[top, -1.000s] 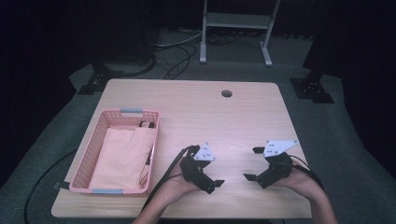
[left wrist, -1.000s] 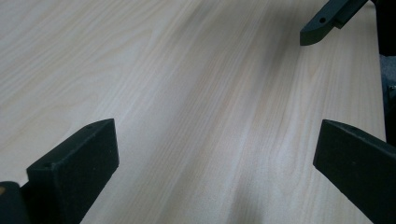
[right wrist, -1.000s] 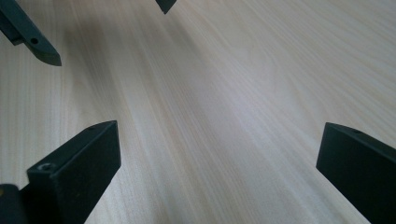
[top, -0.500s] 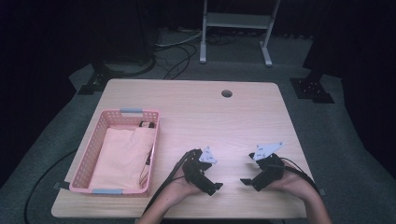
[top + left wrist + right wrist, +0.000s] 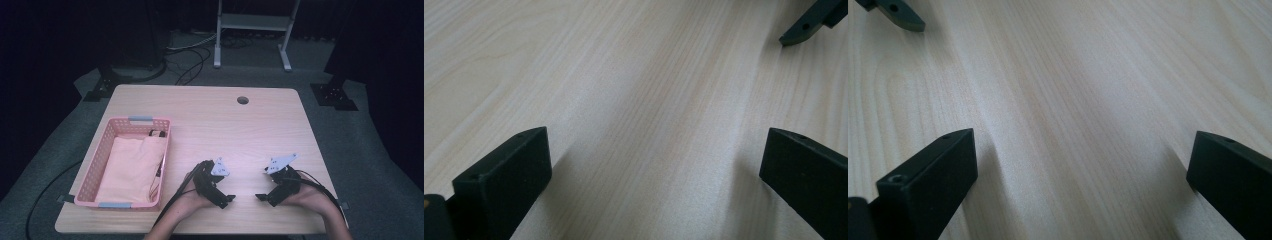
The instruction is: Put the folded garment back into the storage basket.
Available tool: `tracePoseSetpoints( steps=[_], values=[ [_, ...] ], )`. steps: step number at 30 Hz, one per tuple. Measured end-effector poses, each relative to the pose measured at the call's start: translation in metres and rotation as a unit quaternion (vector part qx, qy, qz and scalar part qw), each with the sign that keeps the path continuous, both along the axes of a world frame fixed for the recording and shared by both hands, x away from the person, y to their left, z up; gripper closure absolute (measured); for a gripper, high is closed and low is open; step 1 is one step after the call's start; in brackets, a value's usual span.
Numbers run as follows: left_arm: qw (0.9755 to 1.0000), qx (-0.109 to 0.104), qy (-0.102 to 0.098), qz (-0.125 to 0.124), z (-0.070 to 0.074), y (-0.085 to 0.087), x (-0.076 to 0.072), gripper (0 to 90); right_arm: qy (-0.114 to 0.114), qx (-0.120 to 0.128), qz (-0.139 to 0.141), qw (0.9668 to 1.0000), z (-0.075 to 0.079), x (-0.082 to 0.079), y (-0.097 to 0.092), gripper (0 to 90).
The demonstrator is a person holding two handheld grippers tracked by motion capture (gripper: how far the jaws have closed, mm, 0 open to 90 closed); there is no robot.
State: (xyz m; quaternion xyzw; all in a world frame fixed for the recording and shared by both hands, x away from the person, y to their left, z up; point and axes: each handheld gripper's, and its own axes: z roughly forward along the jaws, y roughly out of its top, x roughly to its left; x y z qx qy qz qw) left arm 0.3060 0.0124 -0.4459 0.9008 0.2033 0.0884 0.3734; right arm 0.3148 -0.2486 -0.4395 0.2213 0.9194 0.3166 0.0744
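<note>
while both hands rest at the near edge of the tabletop (image 5: 210, 115), the left tongs (image 5: 226, 198) and right tongs (image 5: 261, 197) lie low over bare wood, tips facing each other, near but apart. both have jaws spread wide, gripping nothing. well to the left sits a pink basket (image 5: 97, 159) with a folded peach cloth (image 5: 127, 167) lying inside.

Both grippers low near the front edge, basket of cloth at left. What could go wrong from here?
1. Left gripper and right gripper point at each other, jaws open; moving inward could knock their tips together.
2. The left gripper's cable runs beside the pink basket; reaching for the cloth might drag it.
</note>
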Motion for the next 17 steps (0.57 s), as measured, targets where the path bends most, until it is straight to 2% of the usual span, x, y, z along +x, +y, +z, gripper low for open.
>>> tracePoseSetpoints(
  steps=[3,6,17],
  values=[
    [1.0000,0.001,-0.003,0.000,-0.0004,-0.0002,0.0001,0.0,-0.002,0.005,-0.002,1.0000,-0.0007,-0.0004,-0.0005,0.0],
    [1.0000,0.001,-0.004,0.000,-0.0005,-0.0003,0.0000,0.0,-0.014,0.026,-0.004,0.9996,-0.0041,-0.0004,-0.0024,0.0],
    [1.0000,0.001,-0.004,0.000,-0.0005,-0.0002,-0.0001,0.0,-0.022,0.037,-0.009,0.9990,-0.0063,0.0003,-0.0021,0.0]
  ],
)
